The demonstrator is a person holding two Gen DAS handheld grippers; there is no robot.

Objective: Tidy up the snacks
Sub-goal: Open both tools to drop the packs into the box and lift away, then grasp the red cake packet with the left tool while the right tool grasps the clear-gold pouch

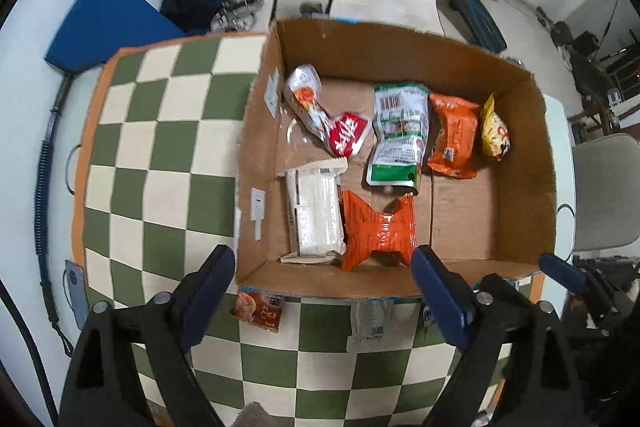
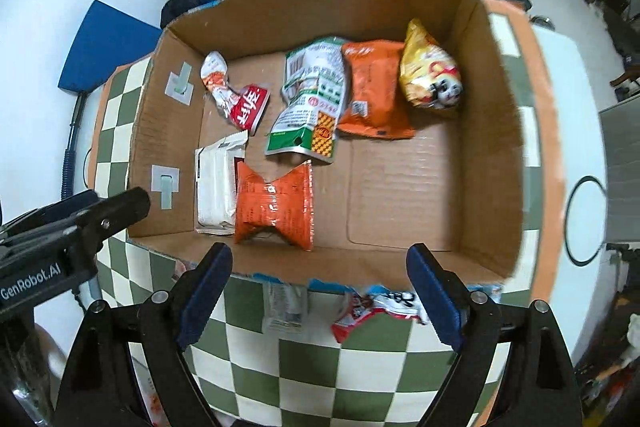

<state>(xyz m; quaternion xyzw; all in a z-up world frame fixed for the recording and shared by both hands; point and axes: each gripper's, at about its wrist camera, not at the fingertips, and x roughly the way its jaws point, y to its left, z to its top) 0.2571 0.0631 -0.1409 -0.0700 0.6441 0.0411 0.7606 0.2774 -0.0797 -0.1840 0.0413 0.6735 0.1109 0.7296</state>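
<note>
an open cardboard box (image 1: 524, 167) sits on a green-and-cream checked cloth (image 1: 168, 147), toward the cloth's right edge, with its near wall facing both cameras.

inside, along the box's left wall near the front, a white packet (image 1: 316, 215) lies flat with its long axis running front to back. touching its right side, an orange packet pinched at the middle (image 1: 380, 231) lies with its long axis left to right, its crimped ends at left and right. toward the back left corner a red-and-white packet (image 1: 308, 99) slants from the back left toward the middle, its lower end meeting a small red packet (image 1: 348, 135). in the middle of the box a green-and-white pouch (image 1: 400, 135) lies barcode end toward the back wall, long axis front to back. just right of it an orange pouch (image 1: 454, 135) lies the same way, its left edge under or against the green one; i cannot tell which. a yellow bag (image 1: 496, 127) rests just beside the orange pouch near the back right corner, long axis front to back.

outside, at the foot of the box's near wall, lie a brown packet (image 1: 260, 309), a pale clear packet (image 1: 370, 319) and a red-and-white wrapper (image 2: 376, 311).

the left gripper (image 1: 324, 291) hangs over the near wall, jaws spread wide, holding nothing. the right gripper (image 2: 320, 287) is likewise spread wide and empty above the near wall.
</note>
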